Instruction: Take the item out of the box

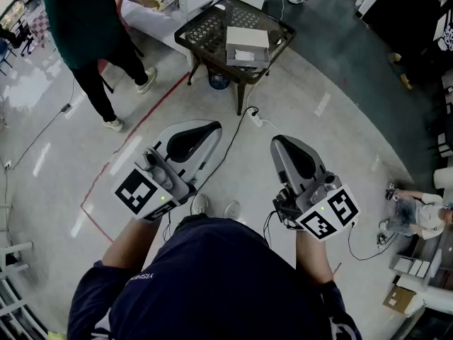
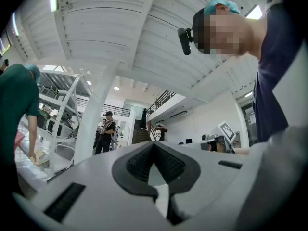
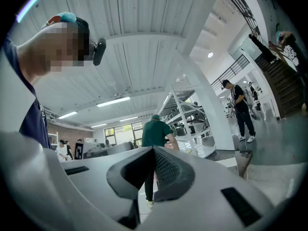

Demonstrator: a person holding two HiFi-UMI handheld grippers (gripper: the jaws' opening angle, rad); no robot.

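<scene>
A closed white cardboard box (image 1: 247, 45) rests on a small dark mesh-top table (image 1: 205, 28) well ahead of me. What it holds is hidden. My left gripper (image 1: 209, 127) is held low over the floor at the left, jaws together with nothing between them. My right gripper (image 1: 277, 142) hangs at the right, also shut and empty. Both stand far short of the table. In the left gripper view the left gripper's tips (image 2: 154, 143) meet; in the right gripper view the right gripper's tips (image 3: 154, 149) meet too. Both of those views point up at the ceiling.
A person in a green top (image 1: 92, 20) stands at a white table (image 1: 159, 16) at the back left. Red tape (image 1: 141, 119) and cables (image 1: 237, 129) cross the grey floor. Someone sits on the floor (image 1: 417, 214) at the right, by cardboard boxes (image 1: 400, 297).
</scene>
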